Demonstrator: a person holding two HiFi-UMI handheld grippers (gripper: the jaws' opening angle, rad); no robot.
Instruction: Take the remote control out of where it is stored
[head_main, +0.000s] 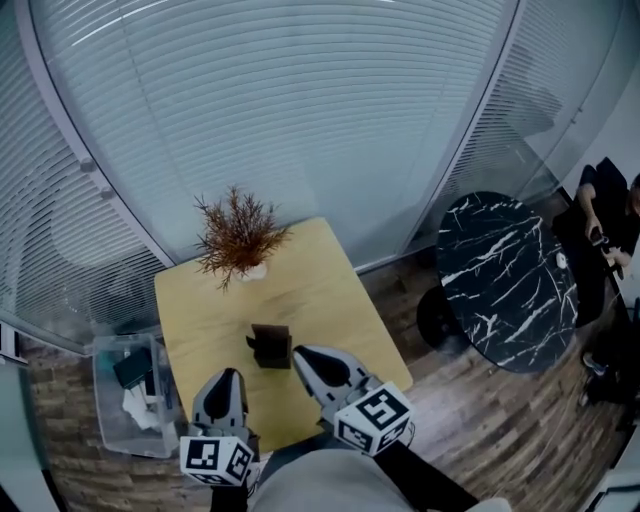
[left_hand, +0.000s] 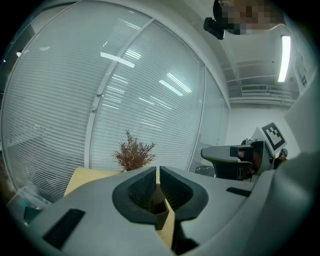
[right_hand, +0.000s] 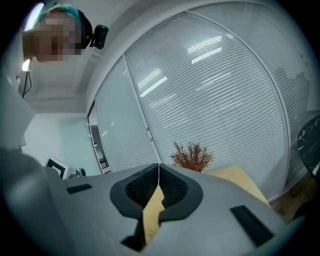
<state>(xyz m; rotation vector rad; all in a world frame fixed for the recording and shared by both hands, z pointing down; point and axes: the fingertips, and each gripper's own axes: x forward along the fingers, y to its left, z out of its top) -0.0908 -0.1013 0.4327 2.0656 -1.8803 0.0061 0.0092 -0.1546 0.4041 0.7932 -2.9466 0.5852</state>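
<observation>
Left gripper (head_main: 224, 376) and right gripper (head_main: 303, 354) hover low over the near edge of one yellow table (head_main: 330, 300). Both point forward, jaws clenched on nothing. One dark holder (head_main: 270, 345) stands just ahead; no remote control can be made out in it. One dried plant (head_main: 238, 235) stands behind.

Cool, fairly dim light, soft shadows. A ceiling strip light (left_hand: 285, 52) glows up and right of the left gripper (left_hand: 158, 175); its streaks glare on the window blinds (left_hand: 140, 95) beyond the fingertips. Gripper views bulge, darkening at the edges.
</observation>
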